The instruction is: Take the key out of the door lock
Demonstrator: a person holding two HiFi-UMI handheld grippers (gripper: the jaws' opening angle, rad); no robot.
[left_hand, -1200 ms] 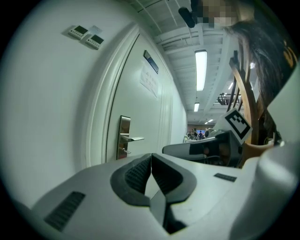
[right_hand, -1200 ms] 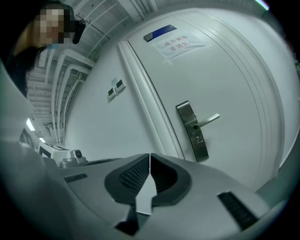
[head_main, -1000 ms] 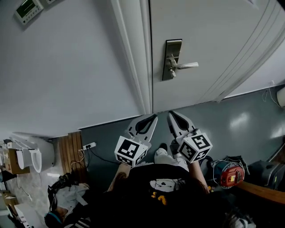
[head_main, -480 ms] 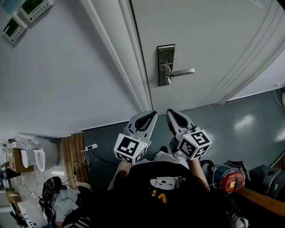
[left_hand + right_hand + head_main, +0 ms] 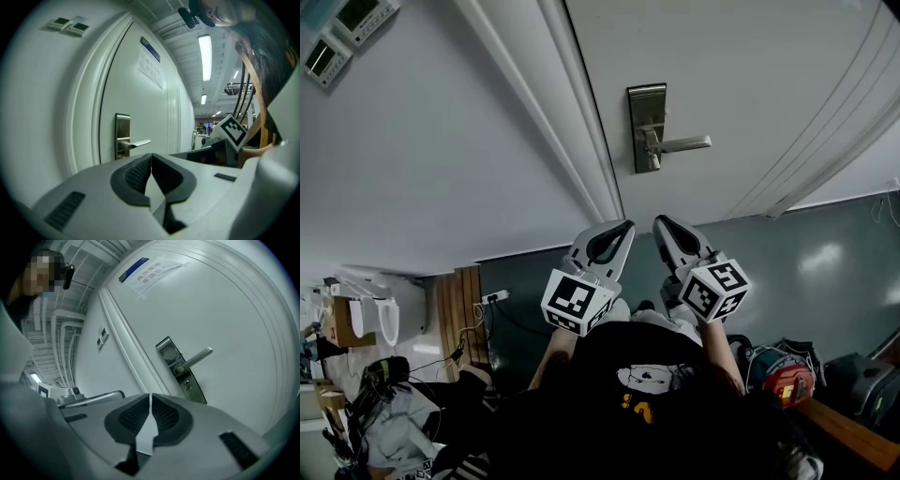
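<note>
Both grippers have come a little closer to the door (image 5: 741,75) since a second ago, side by side and still well short of it. Left gripper (image 5: 622,226): pads together, nothing between them, same in its own view (image 5: 151,156). Right gripper (image 5: 661,223): also closed and empty (image 5: 150,397). Lock plate (image 5: 647,127) is far ahead, at the door's left edge, with its lever (image 5: 680,143) pointing right. Key shows only as a small stub (image 5: 187,386) on the plate just below the lever, too small to make out more. Wall panels (image 5: 342,33) are far left. Red device (image 5: 787,380) lies on the floor near right.
</note>
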